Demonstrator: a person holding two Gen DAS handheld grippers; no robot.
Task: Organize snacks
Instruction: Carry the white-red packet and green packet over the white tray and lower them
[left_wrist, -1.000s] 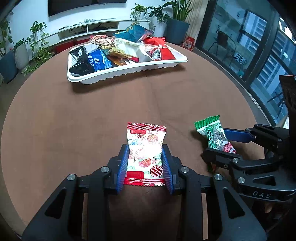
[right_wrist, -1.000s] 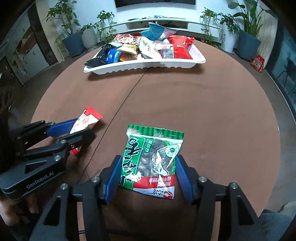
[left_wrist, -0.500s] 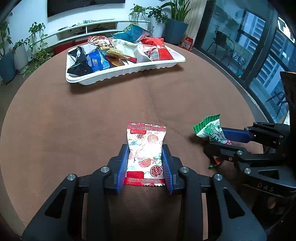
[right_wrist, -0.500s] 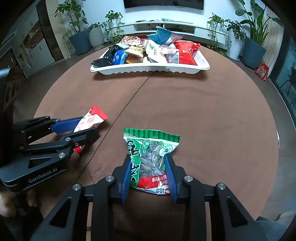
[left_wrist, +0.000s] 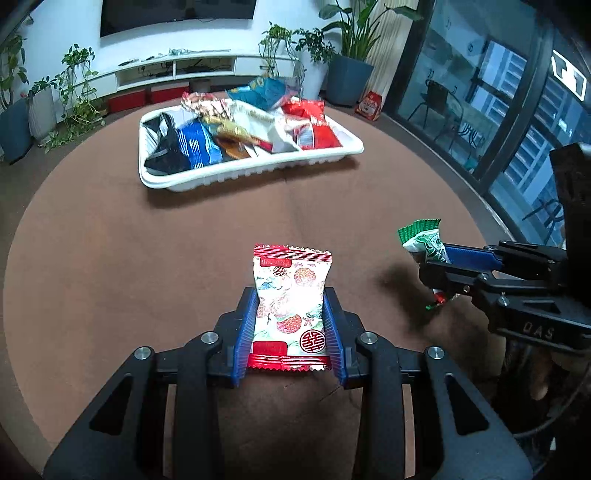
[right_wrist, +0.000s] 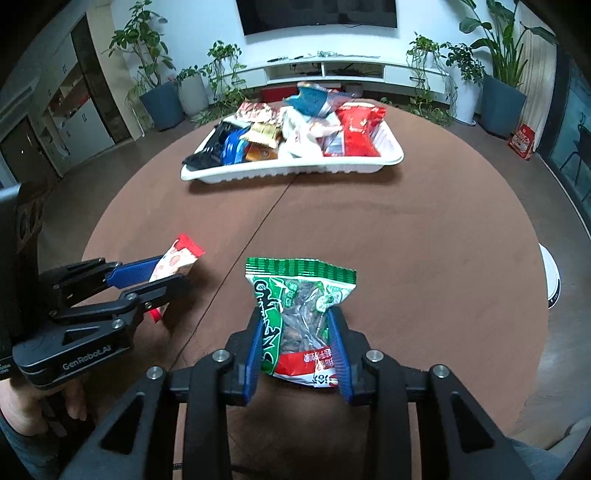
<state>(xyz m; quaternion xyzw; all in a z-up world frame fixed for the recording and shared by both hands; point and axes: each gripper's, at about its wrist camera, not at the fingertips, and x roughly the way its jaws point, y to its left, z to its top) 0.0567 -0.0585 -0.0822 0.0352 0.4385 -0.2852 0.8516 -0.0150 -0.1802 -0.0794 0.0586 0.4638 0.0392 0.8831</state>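
Observation:
My left gripper (left_wrist: 290, 306) is shut on a red-and-white snack packet (left_wrist: 291, 291) and holds it above the brown round table (left_wrist: 110, 258). My right gripper (right_wrist: 297, 325) is shut on a green snack packet (right_wrist: 301, 295), squeezing its sides, also lifted off the table. Each gripper shows in the other's view: the right one (left_wrist: 432, 262) with the green packet (left_wrist: 421, 238), the left one (right_wrist: 173, 273) with the red-and-white packet (right_wrist: 179, 258). A white tray (left_wrist: 258, 171) piled with several snack packets sits at the far side; it also shows in the right wrist view (right_wrist: 295, 168).
The table edge curves round on all sides. Potted plants (right_wrist: 162, 99), a low white TV shelf (right_wrist: 332, 70) and glass doors (left_wrist: 498, 110) stand beyond the table. A white round object (right_wrist: 550, 273) sits off the table's right edge.
My right gripper closed on the green packet and lifted it off the table. My left gripper kept its hold on the red-and-white packet and rose; the tray now looks nearer.

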